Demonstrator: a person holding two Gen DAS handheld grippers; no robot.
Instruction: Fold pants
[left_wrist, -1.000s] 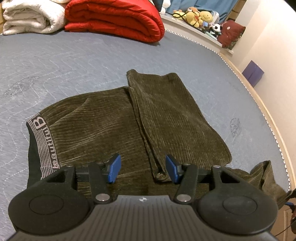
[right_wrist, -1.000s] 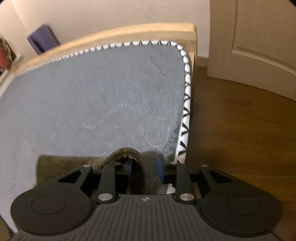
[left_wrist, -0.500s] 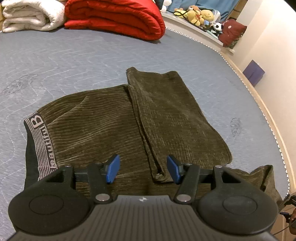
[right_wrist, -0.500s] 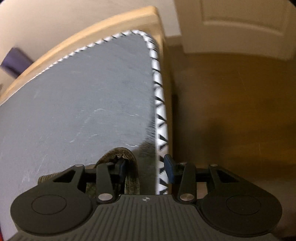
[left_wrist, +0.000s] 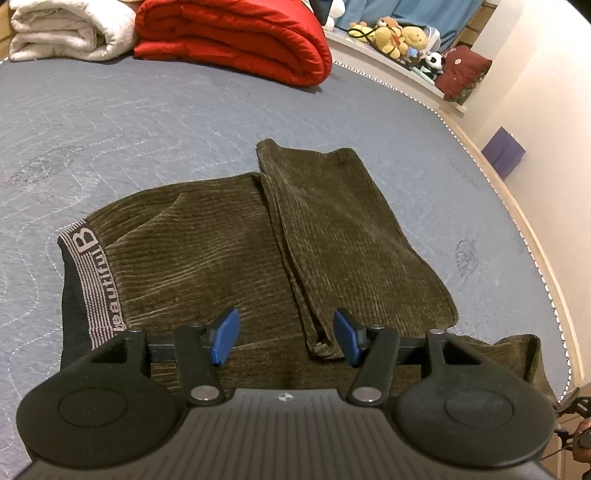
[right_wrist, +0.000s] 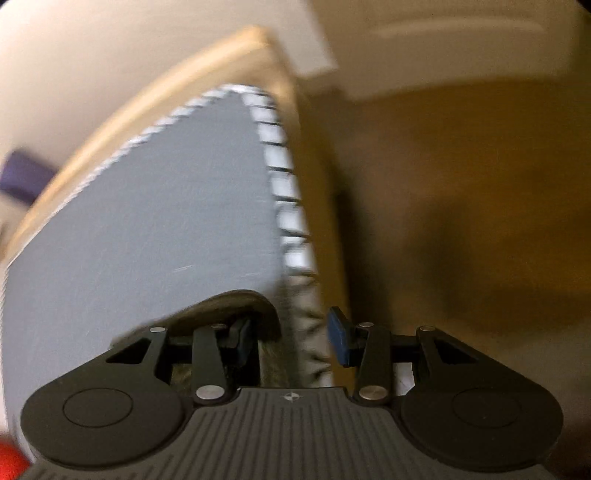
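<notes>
grey-blue quilted bed cover (left_wrist: 184, 122) with pale wavy stitching fills most of the left wrist view, its black-and-white zigzag trim (left_wrist: 532, 251) curving down the 3 o'clock side along a light wooden bed frame (left_wrist: 546, 236). at 12 o'clock lies a folded red padded quilt (left_wrist: 236, 37), and at 11 o'clock a rolled white blanket (left_wrist: 62, 29). in the middle of the cover lie the olive-green corduroy pants (left_wrist: 207, 251), spread flat: the striped waistband (left_wrist: 98, 288) with lettering sits at 9 o'clock, one leg is folded back across the body toward 1 o'clock, and another part trails toward the trim at 4 o'clock. a heap of soft toys (left_wrist: 399, 37) rests on a shelf at 1 o'clock, beside a dark red cushion (left_wrist: 465, 70); a small purple box (left_wrist: 504, 151) stands at 2 o'clock by the wall

the left gripper (left_wrist: 284, 341) hangs over the pants with its blue-padded jaws standing well apart and nothing held between them

the right wrist view is blurred. the right gripper (right_wrist: 295, 339) is at the corner of the cover, at 6 o'clock, its jaws having just been opening; a curled edge of the pants (right_wrist: 236, 302) lies by the left pad, and the right pad stands clear beyond the trim, so the cloth is not pinched. brown wooden floor (right_wrist: 461, 184) fills the 3 o'clock side
</notes>
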